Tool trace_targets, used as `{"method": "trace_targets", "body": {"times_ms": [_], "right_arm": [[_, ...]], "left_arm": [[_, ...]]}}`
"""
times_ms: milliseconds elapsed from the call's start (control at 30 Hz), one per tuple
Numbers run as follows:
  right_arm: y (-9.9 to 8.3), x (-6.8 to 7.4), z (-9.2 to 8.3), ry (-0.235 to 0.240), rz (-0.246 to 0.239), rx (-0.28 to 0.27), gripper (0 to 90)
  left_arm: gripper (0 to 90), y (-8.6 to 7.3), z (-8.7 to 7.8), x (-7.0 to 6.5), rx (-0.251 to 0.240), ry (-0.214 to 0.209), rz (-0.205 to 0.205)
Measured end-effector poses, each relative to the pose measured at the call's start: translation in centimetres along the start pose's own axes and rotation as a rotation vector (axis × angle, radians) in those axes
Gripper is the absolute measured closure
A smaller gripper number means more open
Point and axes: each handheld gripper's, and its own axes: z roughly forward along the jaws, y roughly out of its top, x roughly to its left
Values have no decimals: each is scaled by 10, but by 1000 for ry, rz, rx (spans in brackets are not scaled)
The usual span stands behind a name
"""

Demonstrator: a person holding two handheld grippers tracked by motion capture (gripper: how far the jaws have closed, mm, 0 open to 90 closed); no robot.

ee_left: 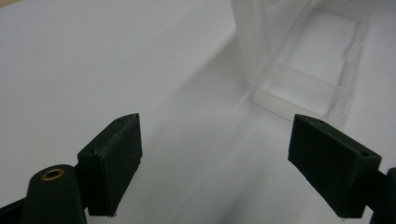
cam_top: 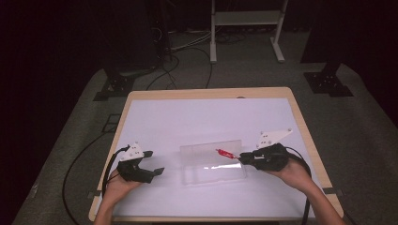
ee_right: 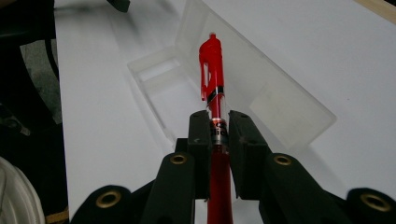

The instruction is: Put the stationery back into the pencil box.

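Note:
A clear plastic pencil case (cam_top: 212,161) lies open in the middle of the white table top, its lid tilted back. My right gripper (cam_top: 243,158) is shut on a red pen (cam_top: 226,154), whose capped end reaches out over the case's right part. In the right gripper view the red pen (ee_right: 212,79) runs straight out between the pads (ee_right: 200,135), above the open case (ee_right: 261,93). At the left, my left gripper (cam_top: 154,162) rests open on the table with nothing between its jaws. In the left gripper view, the left gripper (ee_left: 229,158) faces the near end of the case (ee_left: 303,79).
The white sheet (cam_top: 197,122) covers a wooden table (cam_top: 206,92). Cables trail off the table from both grippers. On the carpeted floor beyond stand dark stands and a white frame (cam_top: 246,28).

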Motion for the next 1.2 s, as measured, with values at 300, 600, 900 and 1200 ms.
{"method": "trace_targets", "body": {"times_ms": [300,600,900,1200], "right_arm": [[4,-1,8,16,-7,8,788],[7,-3,18,40,-9,13,788],[8,-4,28,54,-15,35,788],[7,-8,43,88,-15,56,788]], "left_arm": [[170,-1,-1,0,-6,-1,-3],[169,-1,-2,1,-4,0,-1],[169,-1,-2,1,-3,0,-1],[169,-1,-2,1,0,-1,3]]}}
